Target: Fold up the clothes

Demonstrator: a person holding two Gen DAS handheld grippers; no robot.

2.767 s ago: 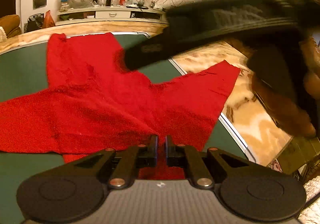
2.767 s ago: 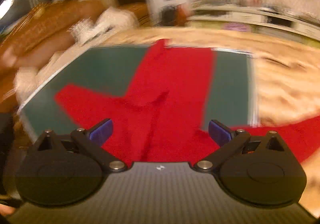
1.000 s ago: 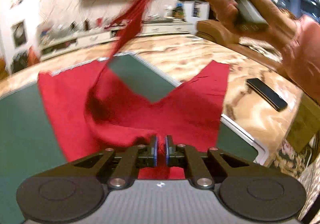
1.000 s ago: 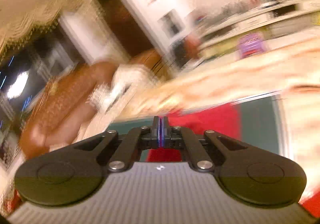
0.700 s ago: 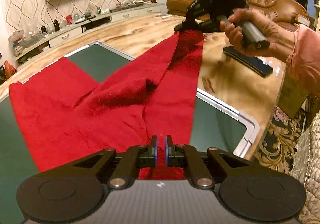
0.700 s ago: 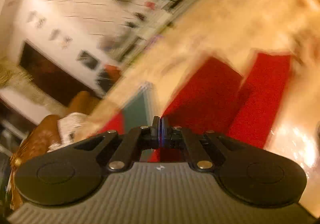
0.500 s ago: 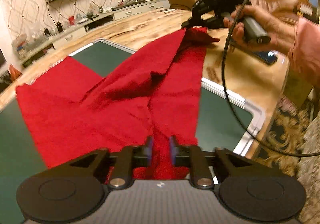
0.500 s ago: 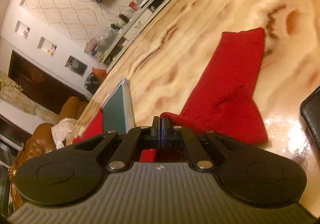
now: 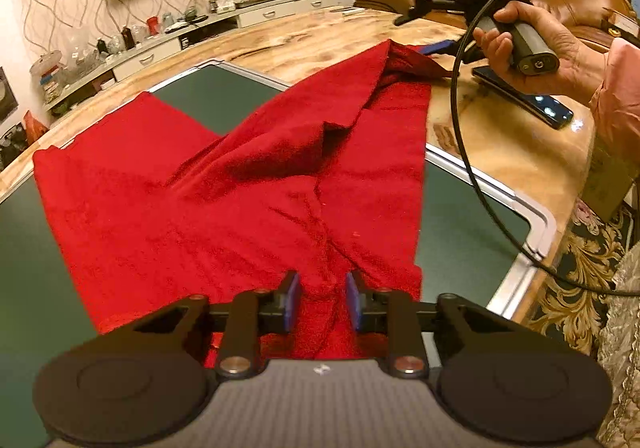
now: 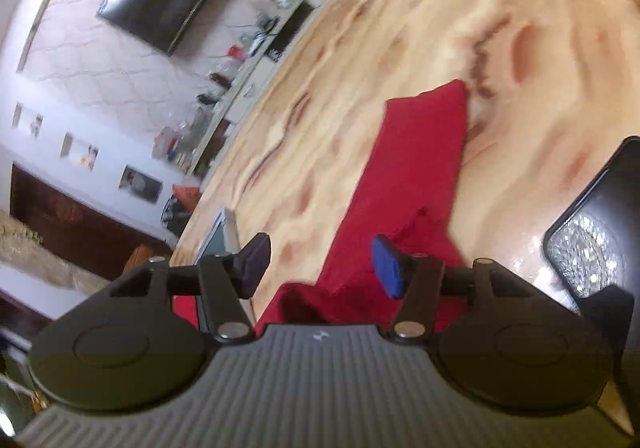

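Note:
A red garment (image 9: 248,187) lies spread over the dark green mat (image 9: 460,215), with one sleeve folded over onto the other and reaching onto the marble table. My left gripper (image 9: 320,302) is open, its blue pads either side of a ridge of the garment's near edge. My right gripper (image 10: 320,264) is open just above the sleeve end (image 10: 416,175); it also shows in the left wrist view (image 9: 436,47), held in a hand at the far right.
A black phone (image 9: 524,97) lies on the marble table (image 9: 312,43) just right of the sleeve end; it shows in the right wrist view (image 10: 596,224) too. The gripper's cable (image 9: 472,175) hangs across the mat's silver right edge. A sofa and cabinets stand behind.
Both grippers have opened and let go of the red garment. The sleeve carried over by the right gripper now lies on the other sleeve.

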